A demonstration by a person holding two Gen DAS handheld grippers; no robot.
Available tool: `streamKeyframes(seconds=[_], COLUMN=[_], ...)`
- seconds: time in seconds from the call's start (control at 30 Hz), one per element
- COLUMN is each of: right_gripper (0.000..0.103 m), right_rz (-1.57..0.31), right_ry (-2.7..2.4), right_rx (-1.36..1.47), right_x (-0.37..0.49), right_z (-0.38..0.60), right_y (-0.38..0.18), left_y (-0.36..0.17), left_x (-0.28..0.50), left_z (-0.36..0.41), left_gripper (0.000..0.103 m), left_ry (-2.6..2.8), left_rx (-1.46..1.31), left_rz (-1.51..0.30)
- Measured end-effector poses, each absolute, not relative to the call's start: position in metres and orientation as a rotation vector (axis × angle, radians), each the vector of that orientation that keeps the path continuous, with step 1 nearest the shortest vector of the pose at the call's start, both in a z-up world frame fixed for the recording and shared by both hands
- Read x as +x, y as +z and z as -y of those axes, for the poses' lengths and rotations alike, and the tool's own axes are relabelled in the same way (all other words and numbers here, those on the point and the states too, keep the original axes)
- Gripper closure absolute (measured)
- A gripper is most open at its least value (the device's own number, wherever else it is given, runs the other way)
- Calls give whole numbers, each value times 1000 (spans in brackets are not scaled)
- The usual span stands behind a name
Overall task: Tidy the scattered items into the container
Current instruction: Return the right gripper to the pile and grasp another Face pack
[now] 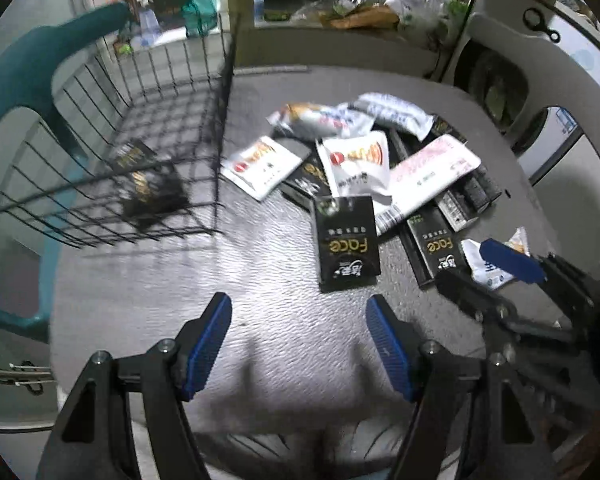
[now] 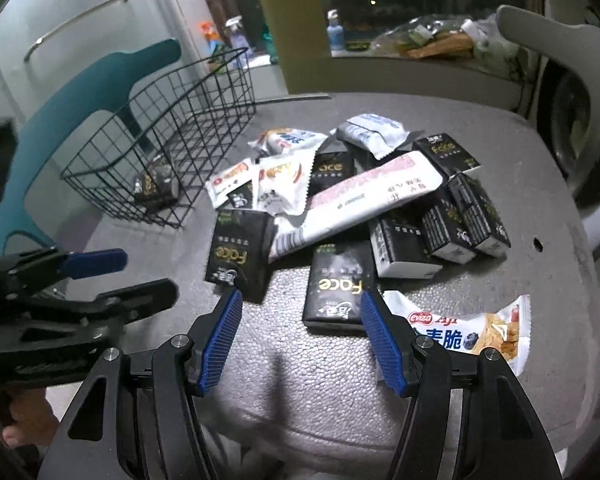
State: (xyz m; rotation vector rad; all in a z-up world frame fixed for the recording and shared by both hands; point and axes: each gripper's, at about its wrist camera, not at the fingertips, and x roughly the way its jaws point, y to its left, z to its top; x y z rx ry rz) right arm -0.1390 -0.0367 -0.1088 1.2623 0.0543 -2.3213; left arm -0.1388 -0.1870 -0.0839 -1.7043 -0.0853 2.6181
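A black wire basket (image 1: 80, 188) (image 2: 220, 112) stands at the left of the grey table (image 1: 148, 304) (image 2: 324, 392), with one black pack (image 1: 148, 184) (image 2: 156, 188) inside. To its right lies a heap of white snack packets, black "Face" tissue packs and a long white-pink packet (image 1: 432, 172) (image 2: 372, 192). My left gripper (image 1: 298, 300) (image 2: 150, 274) is open over bare table, just short of a black Face pack (image 1: 346, 240) (image 2: 240, 252). My right gripper (image 2: 300, 296) (image 1: 488, 272) is open; another Face pack (image 2: 338, 288) lies by its right fingertip. Beside it is an Aji snack packet (image 2: 472, 332).
A teal chair (image 1: 28, 72) (image 2: 80, 92) stands behind the basket and a grey chair (image 1: 540, 80) (image 2: 560, 40) at the table's right. A counter behind holds bags (image 2: 432, 40) and spray bottles (image 1: 148, 16). A person's hand (image 2: 20, 420) holds the left gripper.
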Motion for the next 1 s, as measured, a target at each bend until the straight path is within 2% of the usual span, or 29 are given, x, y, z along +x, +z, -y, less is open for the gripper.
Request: streamKeyframes(seconds=[0.4,0.43,0.53,0.77,0.93,1.0], right_gripper=[41,42,56,67,67,63], right_rz=[-96,-103,-101,-90,-105,-138], right_ry=[-2338,-2346,-2361,-2381,-2385,-2394], right_rx=[1317,1319,1325,1329,1313,1302], right_x=[-160,-161,-161,-161,-159,-158], right_z=[45,45,39,32,34,39], right_y=[-145,-145,-143,-138,-137,-138], left_y=[-104,-104,-105,-113,-125,-127], left_x=[-157,-158,-162,-181,-193,-196], left_z=[184,182,178,165,163,163], left_gripper=[29,29,29,29,29,29], left_ry=[2594,2591,2588,2573,2556,2553], left_rx=[-1725,-1720,-1709,-1707,-1744,-1751], left_rz=[131,130,138,155,149,150])
